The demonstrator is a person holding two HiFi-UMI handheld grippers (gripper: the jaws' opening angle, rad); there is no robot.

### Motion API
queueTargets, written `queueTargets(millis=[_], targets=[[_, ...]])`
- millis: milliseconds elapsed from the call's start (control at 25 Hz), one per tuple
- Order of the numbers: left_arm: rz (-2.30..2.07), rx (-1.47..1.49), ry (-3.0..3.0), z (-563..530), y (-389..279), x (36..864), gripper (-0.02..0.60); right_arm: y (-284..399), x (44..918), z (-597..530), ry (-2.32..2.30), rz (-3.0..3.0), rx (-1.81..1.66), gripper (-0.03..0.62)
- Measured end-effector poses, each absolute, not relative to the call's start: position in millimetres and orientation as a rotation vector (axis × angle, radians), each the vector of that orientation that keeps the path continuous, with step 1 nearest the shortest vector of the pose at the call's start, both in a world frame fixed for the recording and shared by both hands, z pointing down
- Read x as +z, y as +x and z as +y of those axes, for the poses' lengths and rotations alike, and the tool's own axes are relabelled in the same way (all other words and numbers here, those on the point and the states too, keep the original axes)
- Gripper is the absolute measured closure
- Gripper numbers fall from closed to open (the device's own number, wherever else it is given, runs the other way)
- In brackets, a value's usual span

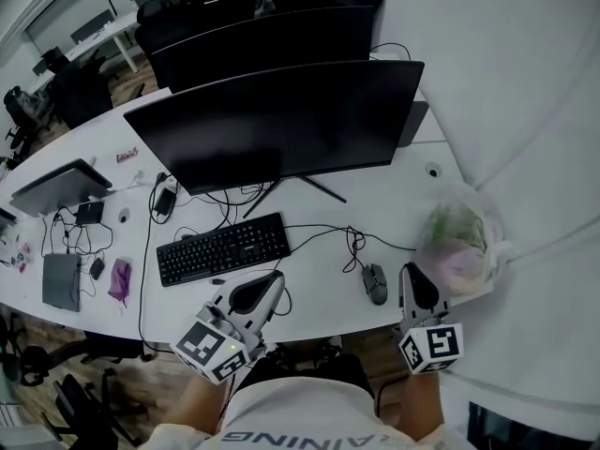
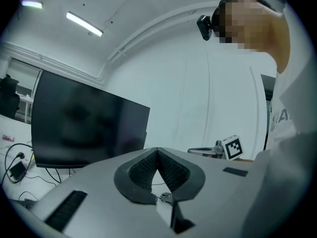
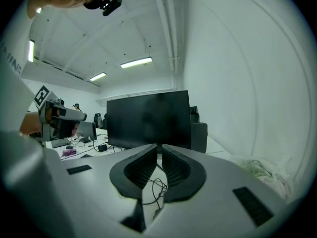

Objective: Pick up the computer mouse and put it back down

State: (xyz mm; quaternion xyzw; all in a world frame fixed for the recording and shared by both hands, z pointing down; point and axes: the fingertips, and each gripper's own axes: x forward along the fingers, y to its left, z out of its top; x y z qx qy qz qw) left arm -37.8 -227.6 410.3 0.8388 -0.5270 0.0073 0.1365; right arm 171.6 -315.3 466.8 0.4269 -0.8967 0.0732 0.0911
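The dark grey computer mouse (image 1: 374, 282) lies on the white desk (image 1: 319, 293) near its front edge, with its cable running back toward the monitor. My right gripper (image 1: 410, 270) hovers just right of the mouse, jaws shut and empty, and they meet at the tip in the right gripper view (image 3: 159, 148). My left gripper (image 1: 277, 277) hangs over the desk's front edge, in front of the keyboard and left of the mouse, also shut on nothing (image 2: 157, 151). Neither gripper view shows the mouse itself.
A black keyboard (image 1: 223, 248) sits before a large dark monitor (image 1: 281, 120). A crumpled plastic bag (image 1: 457, 237) lies right of the mouse at the desk's end. Loose cables (image 1: 352, 242) run behind the mouse. A laptop (image 1: 58, 186) and small items stand far left.
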Motion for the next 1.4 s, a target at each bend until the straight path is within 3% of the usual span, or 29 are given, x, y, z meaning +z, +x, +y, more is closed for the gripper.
queueTargets(millis=[80,200,480,880,1400], targets=[[-1.527,0.014,2.42,-228.2,-37.5,412.7,0.577,173.4,482.1,-318.4,1.259,-2.605,0.209,0.565],[-1.521,0.013,2.409,-227.8,-35.0,415.4,0.577,174.3,510.0,-321.7,1.207,-2.522,0.24,0.444],[-1.548,0.06,2.372,-226.5,-40.8,427.4,0.577,174.5,580.9,-325.8,1.143,-2.399,0.323,0.356],[-1.551,0.114,2.286,-222.5,-43.2,456.5,0.577,170.3,681.2,-315.2,1.06,-2.254,0.367,0.287],[-1.56,0.157,2.182,-210.8,-48.9,485.2,0.577,170.1,741.0,-305.1,1.045,-2.157,0.422,0.272]])
